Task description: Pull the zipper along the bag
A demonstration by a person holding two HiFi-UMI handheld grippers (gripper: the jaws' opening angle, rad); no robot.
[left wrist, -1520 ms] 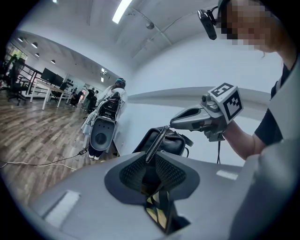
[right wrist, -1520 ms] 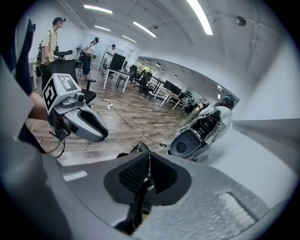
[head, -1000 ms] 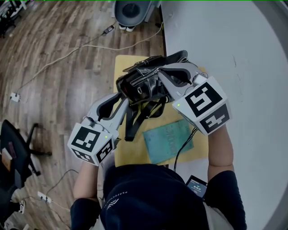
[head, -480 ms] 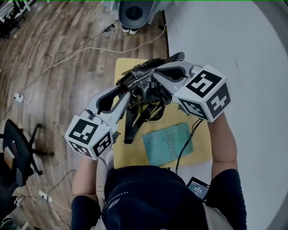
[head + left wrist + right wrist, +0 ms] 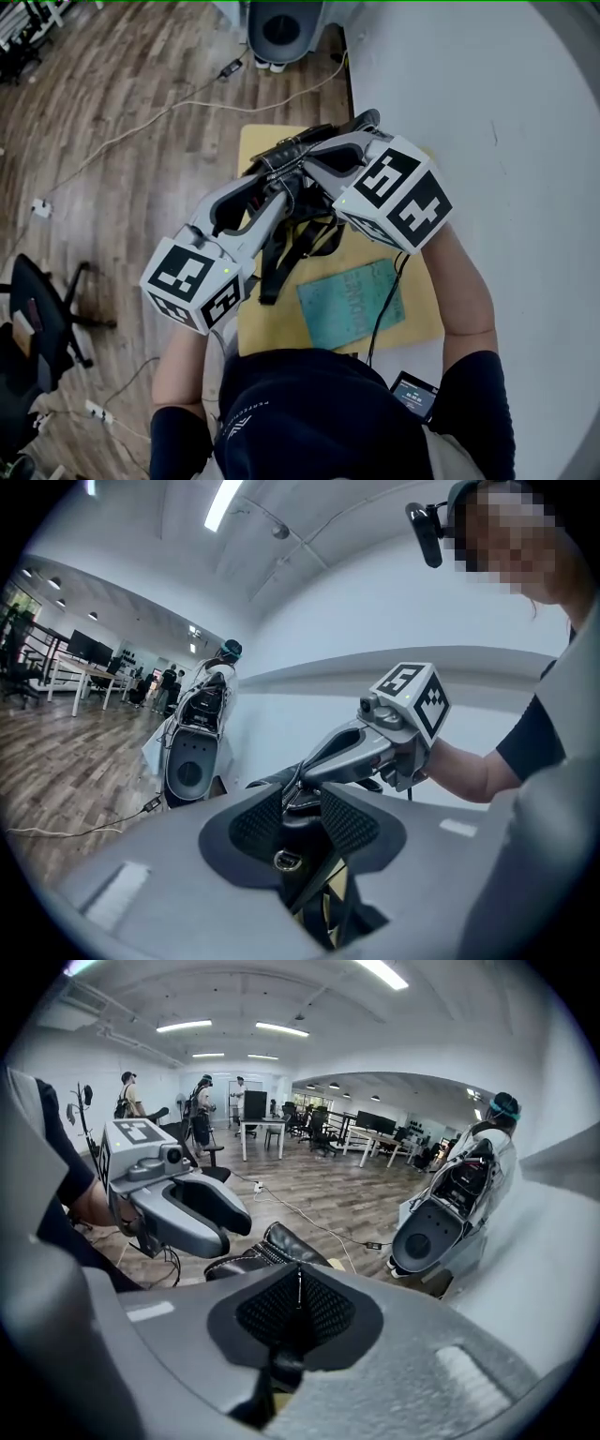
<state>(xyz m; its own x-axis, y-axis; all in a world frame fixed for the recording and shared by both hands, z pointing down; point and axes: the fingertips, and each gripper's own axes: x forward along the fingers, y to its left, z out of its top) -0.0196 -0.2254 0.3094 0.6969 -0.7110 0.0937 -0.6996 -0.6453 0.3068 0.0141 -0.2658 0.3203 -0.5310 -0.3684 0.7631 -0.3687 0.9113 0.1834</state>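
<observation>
Now R hand-held gripper (image 5: 298,1281) angled down.

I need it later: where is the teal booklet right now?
Head view: the teal booklet lies flat on the yellow mat, at its near right part, on the person's side of the black bag.

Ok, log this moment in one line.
left gripper: jaws just opening, black leather bag between | right gripper: jaws together at bag top
</observation>
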